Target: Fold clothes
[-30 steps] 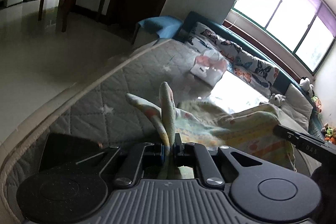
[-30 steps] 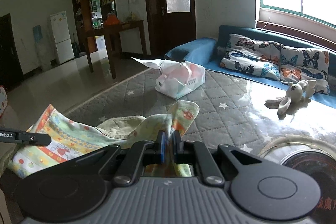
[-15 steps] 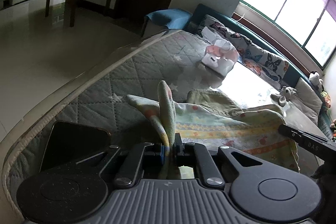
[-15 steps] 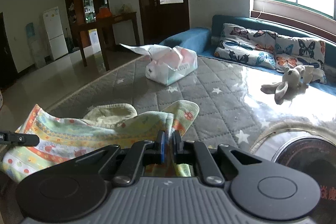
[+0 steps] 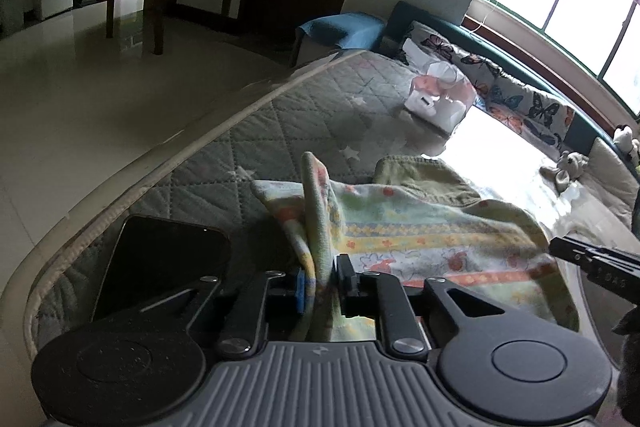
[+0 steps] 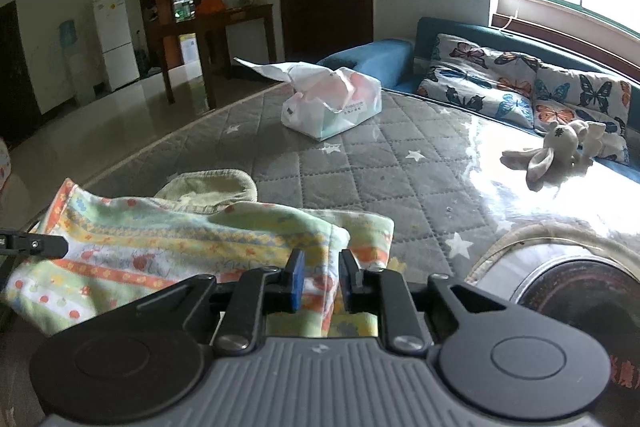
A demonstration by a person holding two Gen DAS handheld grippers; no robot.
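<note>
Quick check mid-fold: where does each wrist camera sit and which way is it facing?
Left wrist: behind the left tool, looking down over the patterned garment, phone and mattress edge; right tool tip shows.
Right wrist: behind the right tool, facing the tissue pack and doorway; left tool tip shows.
Shared: garment, tissue pack, plush rabbit, butterfly cushions.

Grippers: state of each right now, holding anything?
Left gripper: jaws just opening, patterned cloth between them, slack.
Right gripper: jaws just opening, cloth edge between them, not pinched.
</note>
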